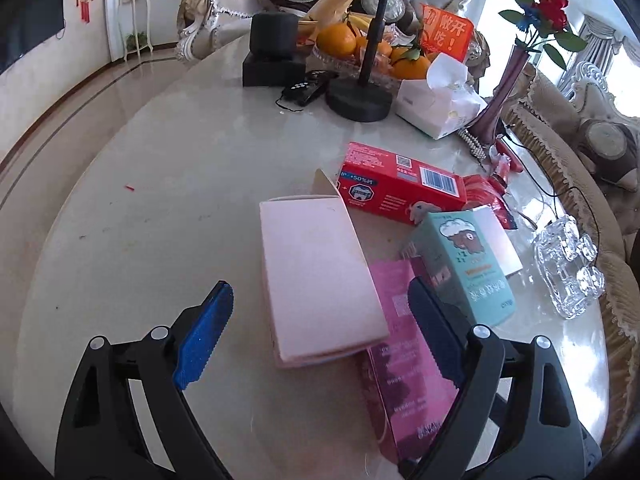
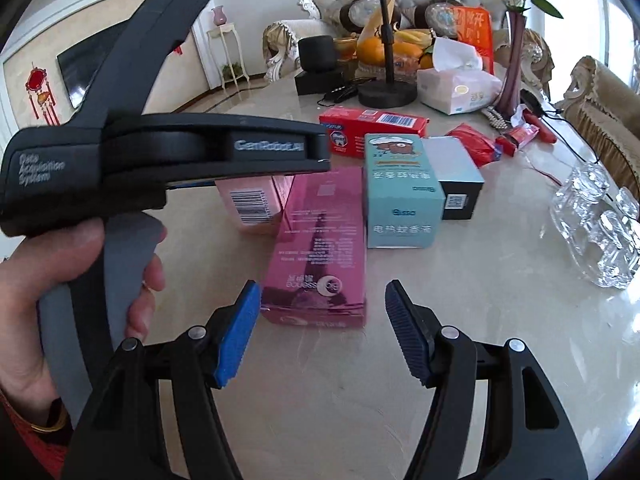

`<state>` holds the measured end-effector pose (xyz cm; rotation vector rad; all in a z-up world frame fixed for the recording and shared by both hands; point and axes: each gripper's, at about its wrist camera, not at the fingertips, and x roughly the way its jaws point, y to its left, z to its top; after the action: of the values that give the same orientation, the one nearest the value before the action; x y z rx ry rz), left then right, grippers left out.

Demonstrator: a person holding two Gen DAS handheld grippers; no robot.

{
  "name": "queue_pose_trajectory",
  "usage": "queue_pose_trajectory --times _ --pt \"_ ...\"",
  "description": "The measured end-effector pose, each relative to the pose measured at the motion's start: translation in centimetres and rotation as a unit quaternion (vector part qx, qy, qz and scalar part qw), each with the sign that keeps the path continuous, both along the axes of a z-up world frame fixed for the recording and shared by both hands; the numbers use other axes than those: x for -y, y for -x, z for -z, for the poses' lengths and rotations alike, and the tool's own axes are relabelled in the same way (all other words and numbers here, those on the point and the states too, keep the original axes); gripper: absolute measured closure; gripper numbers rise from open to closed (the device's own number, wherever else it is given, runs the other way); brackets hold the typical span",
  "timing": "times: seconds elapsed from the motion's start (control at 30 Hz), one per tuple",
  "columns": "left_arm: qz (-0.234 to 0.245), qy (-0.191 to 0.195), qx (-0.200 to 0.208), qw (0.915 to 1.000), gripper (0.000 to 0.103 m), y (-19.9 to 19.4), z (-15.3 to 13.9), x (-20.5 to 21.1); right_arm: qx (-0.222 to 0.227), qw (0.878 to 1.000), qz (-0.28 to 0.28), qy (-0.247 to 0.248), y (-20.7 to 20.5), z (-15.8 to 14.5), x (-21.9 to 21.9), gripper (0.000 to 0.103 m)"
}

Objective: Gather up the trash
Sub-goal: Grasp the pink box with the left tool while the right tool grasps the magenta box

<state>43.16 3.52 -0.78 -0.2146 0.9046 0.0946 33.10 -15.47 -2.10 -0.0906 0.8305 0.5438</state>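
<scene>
Several empty cartons lie on the marble table. In the left wrist view a pale pink box lies flat between the jaws of my left gripper, which is open, its blue pads clear of both sides. A magenta box lies to its right, partly under the right finger. In the right wrist view that magenta box lies just ahead of my right gripper, open and touching nothing. Behind them lie a teal box, a red box and a red wrapper.
A hand holds the left gripper's body at the left of the right wrist view. A glass ashtray stands at the right. Further back are a stand base, a tissue pack, a vase and a fruit bowl.
</scene>
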Motion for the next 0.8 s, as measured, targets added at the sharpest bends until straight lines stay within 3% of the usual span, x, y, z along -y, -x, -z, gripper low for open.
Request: queue_pose_trajectory --times 0.27,0.6,0.67,0.7,0.73,0.8 --pt "-0.004 -0.045 -0.020 0.9988 0.017 -1.2 0.6 -0.5 -0.011 1.000 0.011 0.027 -0.8 0.8 -1.5 0.042" --pt "0.014 -0.031 -0.027 0.9990 0.017 -1.4 1.2 -1.9 -0.033 0.999 0.010 0.037 -2.0 1.4 -2.0 0.042" --pt "0.031 -0.004 -0.025 0.9992 0.030 -1.4 1.3 -2.3 -0.031 0.999 0.012 0.037 -1.9 1.4 -2.0 0.045" --pt "0.046 0.032 -0.023 0.9982 0.045 -1.3 1.3 -2.5 -0.030 0.999 0.014 0.034 -1.9 1.4 -1.9 0.045" --pt "0.045 0.031 -0.023 0.9982 0.054 -1.2 1.2 -2.5 -0.029 0.999 0.014 0.032 -1.8 1.3 -1.8 0.045" --pt "0.051 -0.015 -0.026 0.9982 0.055 -1.0 1.1 -1.9 -0.034 0.999 0.008 0.019 -1.2 1.2 -1.4 0.045"
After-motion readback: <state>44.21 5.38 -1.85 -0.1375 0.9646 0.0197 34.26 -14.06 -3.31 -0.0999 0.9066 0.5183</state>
